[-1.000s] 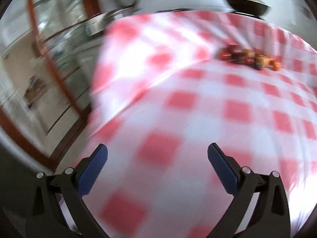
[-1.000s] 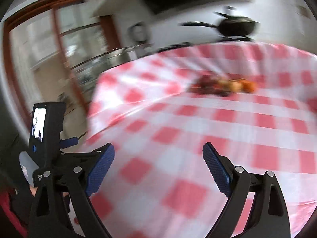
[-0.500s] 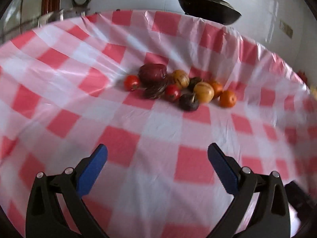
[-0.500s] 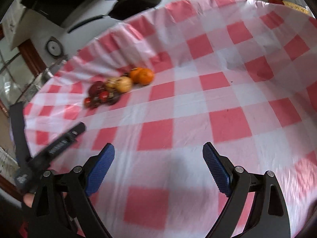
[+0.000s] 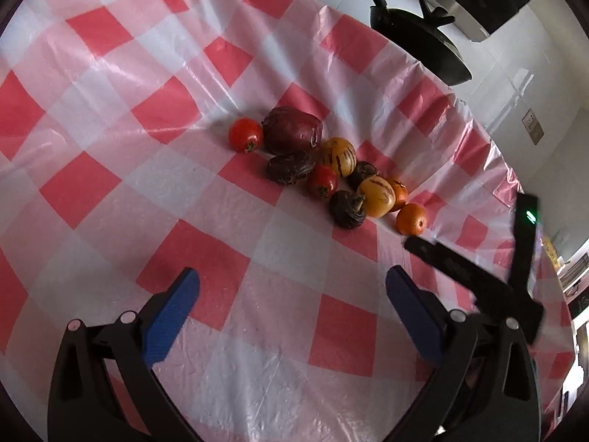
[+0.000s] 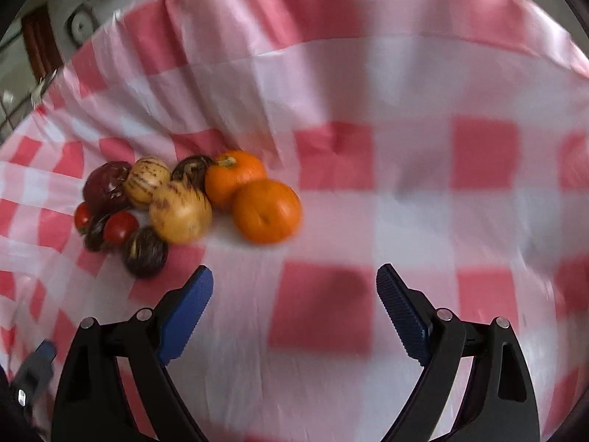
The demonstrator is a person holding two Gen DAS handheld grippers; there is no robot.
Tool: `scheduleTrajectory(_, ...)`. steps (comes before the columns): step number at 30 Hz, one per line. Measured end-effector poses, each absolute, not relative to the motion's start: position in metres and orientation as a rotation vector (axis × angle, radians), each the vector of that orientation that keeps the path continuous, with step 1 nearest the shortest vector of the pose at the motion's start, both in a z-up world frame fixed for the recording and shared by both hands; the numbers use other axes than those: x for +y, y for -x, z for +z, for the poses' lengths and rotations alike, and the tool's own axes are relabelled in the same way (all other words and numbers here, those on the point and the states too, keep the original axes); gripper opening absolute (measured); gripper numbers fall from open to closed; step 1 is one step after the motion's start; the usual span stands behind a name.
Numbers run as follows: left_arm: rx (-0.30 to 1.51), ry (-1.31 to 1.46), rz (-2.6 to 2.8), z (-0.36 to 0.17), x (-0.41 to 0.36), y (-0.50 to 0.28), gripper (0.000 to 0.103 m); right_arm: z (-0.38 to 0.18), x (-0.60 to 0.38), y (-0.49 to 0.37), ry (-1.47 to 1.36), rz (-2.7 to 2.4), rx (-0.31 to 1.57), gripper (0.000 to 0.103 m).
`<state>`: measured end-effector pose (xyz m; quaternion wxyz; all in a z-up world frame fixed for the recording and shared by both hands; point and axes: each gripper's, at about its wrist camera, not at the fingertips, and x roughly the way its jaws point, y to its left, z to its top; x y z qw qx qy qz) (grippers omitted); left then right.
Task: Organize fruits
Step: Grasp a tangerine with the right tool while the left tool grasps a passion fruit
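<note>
While both hand-held grippers gape wide and empty, the right hand-held gripper (image 6: 294, 291) sits near the round orange mandarin (image 6: 267, 210) at the mixed fruit heap's edge on the red-checked desk (image 6: 405, 202); best centre it, then close gently.

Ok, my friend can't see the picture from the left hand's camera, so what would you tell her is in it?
A small heap of fruit, red, orange, striped yellow and dark purple, sits on a red-and-white checked plastic tablecloth. The left gripper with blue pads is open and empty short of the heap. A black pan sits past the table's far edge.
</note>
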<state>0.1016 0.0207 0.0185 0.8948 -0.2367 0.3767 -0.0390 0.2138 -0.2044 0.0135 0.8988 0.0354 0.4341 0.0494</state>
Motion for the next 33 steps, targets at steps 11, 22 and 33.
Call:
scheduleTrajectory(11, 0.791, 0.501, -0.083, 0.016, 0.022, -0.104, 0.101, 0.014, -0.206, -0.218, -0.150, 0.078, 0.884, 0.042)
scheduleTrajectory(22, 0.739, 0.397, -0.086, 0.026, 0.006, -0.095, 0.101, 0.015, -0.267, -0.119, -0.481, 0.043, 0.693, 0.042)
scheduleTrajectory(33, 0.889, 0.178, 0.001, 0.014, -0.067, -0.185, 0.073, 0.023, -0.280, -0.122, -0.546, 0.046, 0.645, 0.042)
